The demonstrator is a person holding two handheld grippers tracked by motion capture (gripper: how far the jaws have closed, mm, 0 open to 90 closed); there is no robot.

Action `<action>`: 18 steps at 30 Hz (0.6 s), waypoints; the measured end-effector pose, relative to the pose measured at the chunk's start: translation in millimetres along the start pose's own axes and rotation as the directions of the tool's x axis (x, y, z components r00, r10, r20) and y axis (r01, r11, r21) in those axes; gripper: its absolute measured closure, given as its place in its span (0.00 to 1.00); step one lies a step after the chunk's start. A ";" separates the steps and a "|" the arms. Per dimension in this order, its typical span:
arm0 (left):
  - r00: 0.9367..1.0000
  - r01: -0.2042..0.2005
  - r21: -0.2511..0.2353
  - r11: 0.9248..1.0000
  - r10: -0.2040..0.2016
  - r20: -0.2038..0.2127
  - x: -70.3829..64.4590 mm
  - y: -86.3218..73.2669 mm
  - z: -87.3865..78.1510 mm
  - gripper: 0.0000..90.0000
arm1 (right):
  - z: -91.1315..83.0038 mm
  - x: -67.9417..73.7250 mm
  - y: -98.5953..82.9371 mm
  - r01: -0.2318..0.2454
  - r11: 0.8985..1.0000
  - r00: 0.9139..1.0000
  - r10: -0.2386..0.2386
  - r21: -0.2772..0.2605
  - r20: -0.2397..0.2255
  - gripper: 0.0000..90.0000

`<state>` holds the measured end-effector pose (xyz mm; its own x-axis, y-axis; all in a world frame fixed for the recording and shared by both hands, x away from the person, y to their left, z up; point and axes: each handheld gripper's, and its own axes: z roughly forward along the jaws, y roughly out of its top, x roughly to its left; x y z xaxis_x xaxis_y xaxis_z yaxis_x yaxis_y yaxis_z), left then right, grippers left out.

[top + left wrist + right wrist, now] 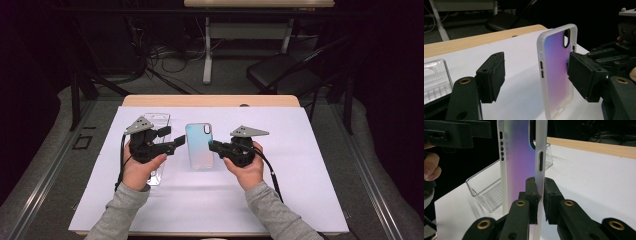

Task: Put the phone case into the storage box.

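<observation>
My right gripper (pixel 538 195) pinched the phone case's (pixel 519 162) thin side rail beside the clear tray (pixel 486 192); thin hold, case might twist free.

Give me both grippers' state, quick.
Left gripper: open, jaws either side of the phone case.
Right gripper: shut on the phone case's side rim.

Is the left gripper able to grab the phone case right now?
Probably yes. The left gripper is open with the phone case between its jaws, and the right gripper pinches only the case's other edge.
</observation>
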<state>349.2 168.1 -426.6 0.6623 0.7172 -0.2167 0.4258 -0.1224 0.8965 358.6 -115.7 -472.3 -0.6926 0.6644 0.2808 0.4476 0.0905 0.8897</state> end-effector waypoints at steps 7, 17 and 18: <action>1.000 -0.001 0.003 1.000 0.001 -0.004 -2.8 -0.8 0.7 0.40 | 2.1 3.4 -3.1 -0.007 1.000 1.000 0.007 -0.002 0.001 0.92; 1.000 -0.014 0.001 1.000 0.014 -0.013 -5.9 -1.7 0.8 0.44 | 3.0 5.9 -5.4 -0.011 1.000 1.000 0.011 -0.005 0.004 0.92; 1.000 -0.013 -0.002 1.000 0.013 -0.011 -6.2 -1.9 1.1 0.45 | 2.9 6.5 -5.4 -0.014 1.000 1.000 0.014 -0.007 0.004 0.92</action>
<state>345.0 163.2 -427.4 0.6612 0.7230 -0.2004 0.4157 -0.1308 0.9000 353.3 -109.7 -476.3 -0.6840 0.6687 0.2914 0.4528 0.0761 0.8884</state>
